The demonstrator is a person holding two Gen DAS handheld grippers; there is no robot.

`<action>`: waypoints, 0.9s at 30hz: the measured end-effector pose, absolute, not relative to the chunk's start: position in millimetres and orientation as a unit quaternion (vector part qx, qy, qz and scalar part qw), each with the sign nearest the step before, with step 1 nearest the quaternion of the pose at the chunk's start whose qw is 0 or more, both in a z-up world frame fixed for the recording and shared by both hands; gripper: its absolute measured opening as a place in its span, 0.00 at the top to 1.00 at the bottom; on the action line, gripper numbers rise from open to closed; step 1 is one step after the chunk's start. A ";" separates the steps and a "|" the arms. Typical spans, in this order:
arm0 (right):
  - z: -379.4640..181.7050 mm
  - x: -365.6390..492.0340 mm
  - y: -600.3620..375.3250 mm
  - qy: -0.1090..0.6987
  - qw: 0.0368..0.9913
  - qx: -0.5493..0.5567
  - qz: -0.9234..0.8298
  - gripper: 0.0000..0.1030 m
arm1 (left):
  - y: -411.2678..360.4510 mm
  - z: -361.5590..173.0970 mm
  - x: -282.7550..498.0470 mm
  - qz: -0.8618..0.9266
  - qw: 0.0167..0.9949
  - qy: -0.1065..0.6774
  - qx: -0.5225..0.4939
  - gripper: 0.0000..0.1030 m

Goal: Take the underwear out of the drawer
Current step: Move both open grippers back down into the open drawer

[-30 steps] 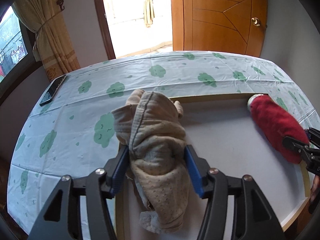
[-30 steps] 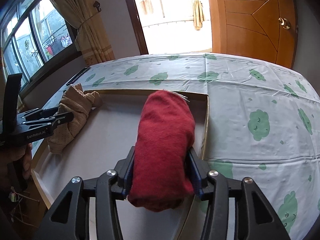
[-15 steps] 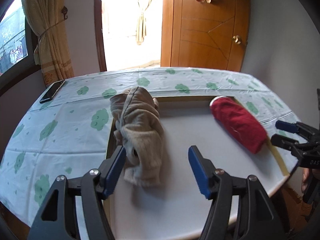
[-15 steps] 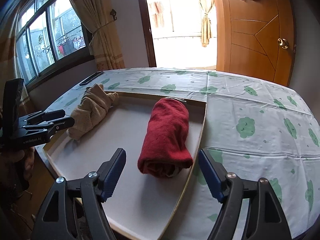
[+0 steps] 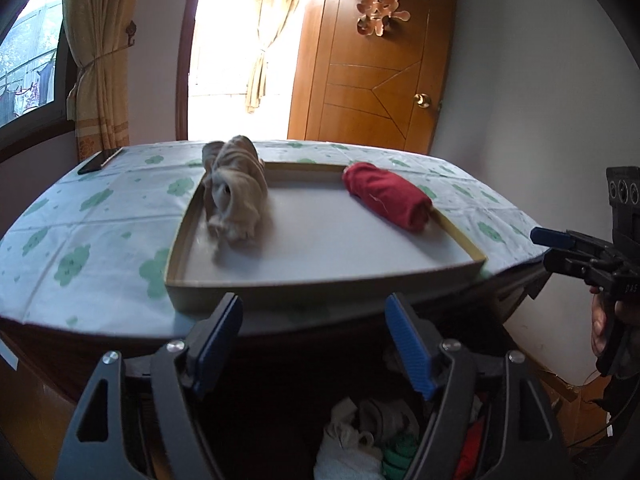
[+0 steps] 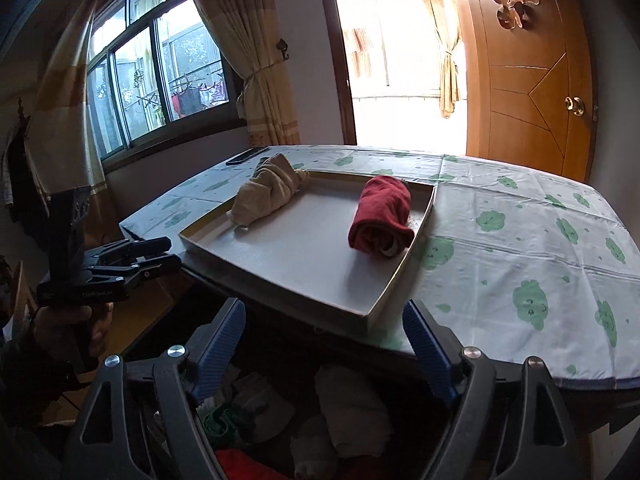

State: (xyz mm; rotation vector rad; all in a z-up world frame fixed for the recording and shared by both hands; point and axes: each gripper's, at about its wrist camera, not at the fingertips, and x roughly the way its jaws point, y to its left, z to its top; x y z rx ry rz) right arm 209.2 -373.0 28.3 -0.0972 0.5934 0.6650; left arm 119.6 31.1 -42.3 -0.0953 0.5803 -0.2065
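Door sign: you see a gold double-happiness character ornament (image 5: 382, 11) high on the wooden door (image 5: 376, 80); it shows again in the right wrist view.
Right tongs body: in the left wrist view you can read the white letters "DAS" on the black body of the right tongs (image 5: 560, 250); the rest of the word is cut off.
Left tongs body: in the right wrist view you see a small line of white print on the side of the left tongs (image 6: 156, 254), too blurred to read.
Other print: you find nothing else readable.
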 end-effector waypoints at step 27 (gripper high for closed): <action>-116.5 214.1 -307.3 0.395 0.816 -0.309 0.287 0.20 | 25.2 -123.3 123.2 -0.072 0.919 0.384 -0.051 0.14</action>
